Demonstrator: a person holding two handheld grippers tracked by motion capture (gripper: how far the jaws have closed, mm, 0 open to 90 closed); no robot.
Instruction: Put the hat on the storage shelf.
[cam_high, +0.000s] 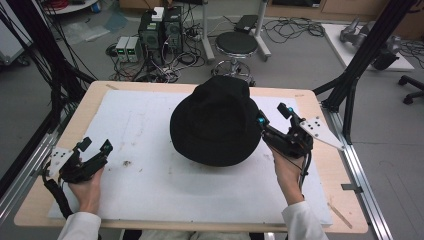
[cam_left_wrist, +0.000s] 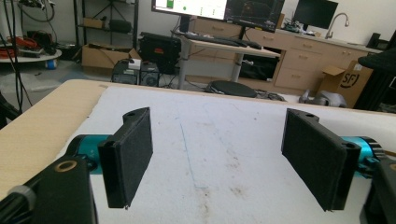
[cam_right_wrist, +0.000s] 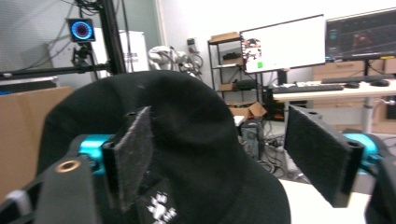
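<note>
Sitting between two hand-held grippers (cam_high: 95, 150) (cam_high: 272, 116): one black hat (cam_high: 215, 122).

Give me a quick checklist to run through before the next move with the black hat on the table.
1. Hat resting flat on the white mat: ok.
2. Right gripper open, nothing pinched between its pads: ok.
3. Right gripper close to the hat's brim: ok; whether one pad touches the fabric, cannot tell.
4. Left gripper open with nothing in it: ok.
5. Left gripper clear of the hat, over bare mat: ok.
6. Hat well inside the table edges: ok.
</note>
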